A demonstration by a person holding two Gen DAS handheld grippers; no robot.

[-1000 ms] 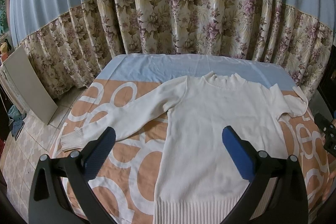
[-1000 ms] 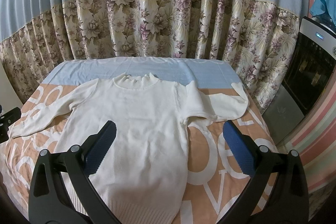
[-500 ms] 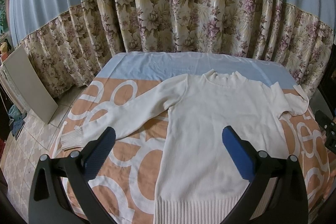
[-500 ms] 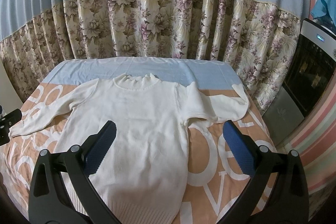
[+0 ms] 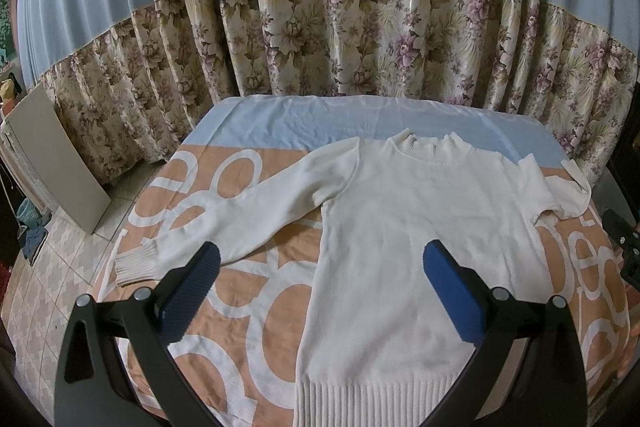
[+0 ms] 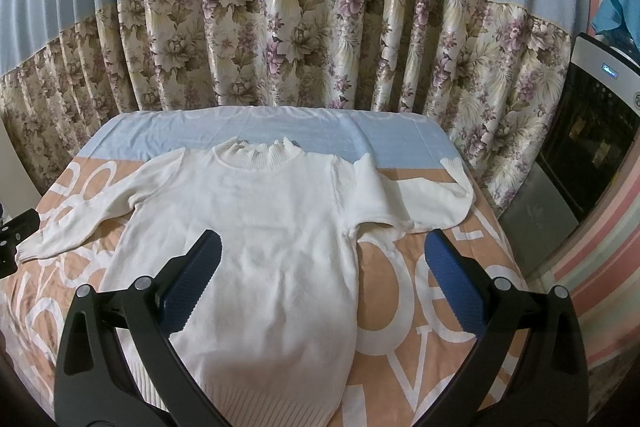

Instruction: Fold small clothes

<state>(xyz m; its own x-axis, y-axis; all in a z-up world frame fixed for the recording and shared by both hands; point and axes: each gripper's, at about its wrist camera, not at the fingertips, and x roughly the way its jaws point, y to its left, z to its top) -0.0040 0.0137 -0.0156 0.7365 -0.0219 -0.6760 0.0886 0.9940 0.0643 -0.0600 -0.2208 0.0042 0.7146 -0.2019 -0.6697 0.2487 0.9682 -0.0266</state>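
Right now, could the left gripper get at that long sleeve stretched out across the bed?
Probably yes. The left gripper hangs open above the bed, and the outstretched sleeve of the white sweater lies flat ahead with nothing over it.

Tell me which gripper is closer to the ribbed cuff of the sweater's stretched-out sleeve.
Left. The left gripper hovers just beside the ribbed cuff, while the right gripper sits over the sweater body, toward the far side.

A bed (image 5: 256,123) under a peach-and-blue sheet (image 5: 248,311) carries one cream sweater (image 5: 400,235) laid flat — its right sleeve (image 6: 420,199) seemingly folded back on itself.
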